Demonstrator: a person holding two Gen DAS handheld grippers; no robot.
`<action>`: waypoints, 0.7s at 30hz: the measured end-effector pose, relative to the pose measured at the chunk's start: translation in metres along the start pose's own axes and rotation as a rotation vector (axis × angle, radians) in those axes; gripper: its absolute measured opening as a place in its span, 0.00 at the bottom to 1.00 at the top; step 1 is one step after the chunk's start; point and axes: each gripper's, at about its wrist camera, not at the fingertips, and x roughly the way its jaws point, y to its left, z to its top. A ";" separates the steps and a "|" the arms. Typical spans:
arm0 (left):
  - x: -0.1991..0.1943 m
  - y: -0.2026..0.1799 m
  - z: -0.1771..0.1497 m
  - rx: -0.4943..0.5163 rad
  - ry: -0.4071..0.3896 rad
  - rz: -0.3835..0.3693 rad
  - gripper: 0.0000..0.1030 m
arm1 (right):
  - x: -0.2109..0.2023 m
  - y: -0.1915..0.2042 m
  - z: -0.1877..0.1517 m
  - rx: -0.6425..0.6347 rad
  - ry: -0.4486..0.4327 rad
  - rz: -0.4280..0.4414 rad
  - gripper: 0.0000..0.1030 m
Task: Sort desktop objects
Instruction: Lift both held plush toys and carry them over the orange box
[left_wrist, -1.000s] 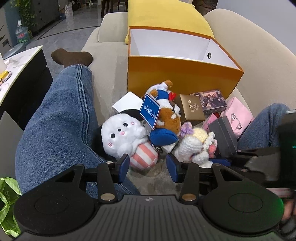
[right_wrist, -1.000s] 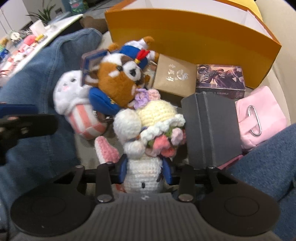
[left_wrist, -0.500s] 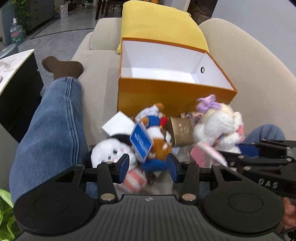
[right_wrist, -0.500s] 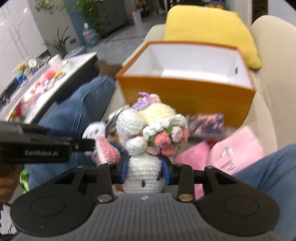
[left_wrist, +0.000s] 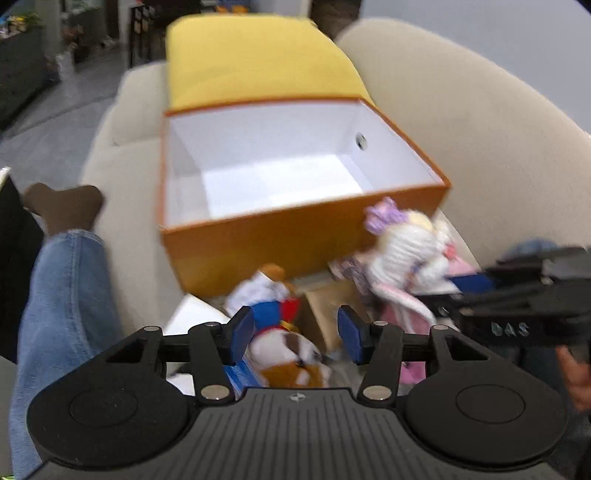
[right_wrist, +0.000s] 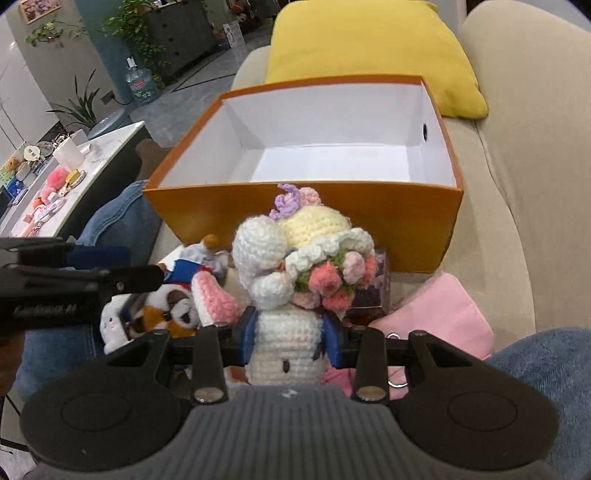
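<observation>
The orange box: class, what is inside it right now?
The orange box shows only bare white walls and floor; nothing lies inside. Its near wall hides a strip of floor, so that strip cannot be checked.

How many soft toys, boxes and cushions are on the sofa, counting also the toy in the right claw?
Soft toys: 3 (crochet doll gripped in the right claw, panda plush, white plush)
Boxes: 3 (open orange box, purple box, tan box)
Cushions: 1 (yellow cushion)
Total: 7
</observation>
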 end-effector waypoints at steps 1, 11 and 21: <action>0.004 -0.002 -0.001 0.003 0.030 0.006 0.58 | 0.002 -0.002 0.000 0.006 0.004 0.005 0.38; 0.028 0.015 -0.004 -0.122 0.147 0.057 0.58 | 0.016 -0.015 0.001 0.011 0.018 0.039 0.39; 0.046 0.028 -0.004 -0.229 0.190 0.007 0.52 | 0.026 -0.031 0.002 0.055 0.050 0.087 0.39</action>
